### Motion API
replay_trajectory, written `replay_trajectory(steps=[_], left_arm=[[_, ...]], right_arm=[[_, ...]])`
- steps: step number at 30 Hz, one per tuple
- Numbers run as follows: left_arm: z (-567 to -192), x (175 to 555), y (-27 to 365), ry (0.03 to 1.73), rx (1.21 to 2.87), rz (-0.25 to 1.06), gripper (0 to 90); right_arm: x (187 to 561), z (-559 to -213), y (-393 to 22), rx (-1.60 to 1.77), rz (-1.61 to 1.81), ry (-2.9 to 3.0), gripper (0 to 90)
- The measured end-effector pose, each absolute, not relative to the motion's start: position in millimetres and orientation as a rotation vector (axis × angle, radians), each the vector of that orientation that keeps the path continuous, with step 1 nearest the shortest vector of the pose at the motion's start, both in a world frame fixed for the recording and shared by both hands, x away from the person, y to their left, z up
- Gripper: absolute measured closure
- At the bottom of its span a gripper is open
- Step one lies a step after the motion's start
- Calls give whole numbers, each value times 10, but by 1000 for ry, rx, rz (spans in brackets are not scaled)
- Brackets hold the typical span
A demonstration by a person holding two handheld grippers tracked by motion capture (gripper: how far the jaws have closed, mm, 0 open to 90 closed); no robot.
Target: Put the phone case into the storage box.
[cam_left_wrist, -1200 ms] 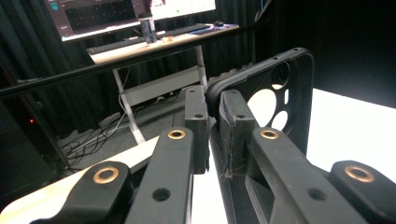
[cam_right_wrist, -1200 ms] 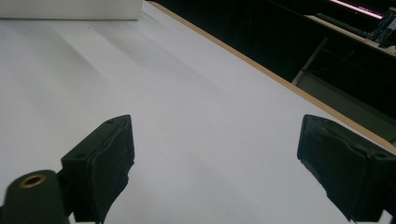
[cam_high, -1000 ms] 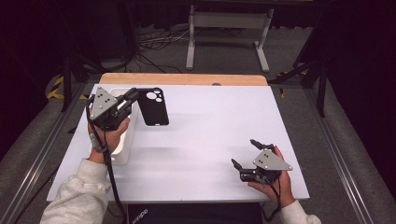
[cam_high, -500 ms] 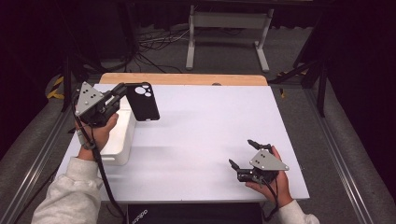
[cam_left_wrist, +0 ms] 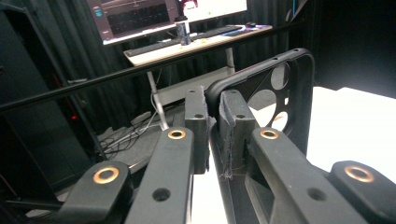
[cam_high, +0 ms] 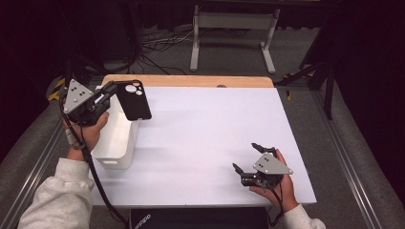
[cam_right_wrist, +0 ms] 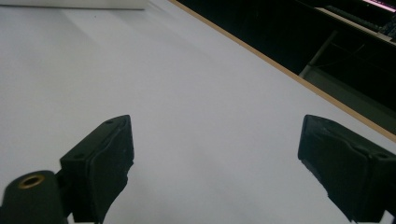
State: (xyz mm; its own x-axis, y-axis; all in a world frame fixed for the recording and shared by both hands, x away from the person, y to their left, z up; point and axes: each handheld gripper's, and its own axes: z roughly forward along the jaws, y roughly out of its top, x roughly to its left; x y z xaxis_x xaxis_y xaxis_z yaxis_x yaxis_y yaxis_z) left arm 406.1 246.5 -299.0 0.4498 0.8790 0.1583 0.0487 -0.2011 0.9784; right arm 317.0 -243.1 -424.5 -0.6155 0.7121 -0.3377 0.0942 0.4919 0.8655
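Item 1: black phone case [cam_high: 134, 100], clamped at its rim by the left gripper [cam_left_wrist: 214, 122], held in the air over the white bin [cam_high: 117, 143] at the table's [cam_high: 210, 129] left edge. Item 2: right gripper [cam_high: 244, 160], jaws spread wide and grasping nothing, near the front right corner.

White table [cam_high: 205, 143], white bin [cam_high: 117, 143] at left edge

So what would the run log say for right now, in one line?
left tool: shut on phone case, above white bin | right tool: open, holding nothing, low over table
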Motion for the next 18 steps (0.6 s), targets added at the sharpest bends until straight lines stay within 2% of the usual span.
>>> replay_trajectory(steps=[18], left_arm=[[-2894, 4248, 2713, 860, 1582, 987, 834]], right_arm=[[3185, -4264, -2385, 653, 1115, 2050, 115]])
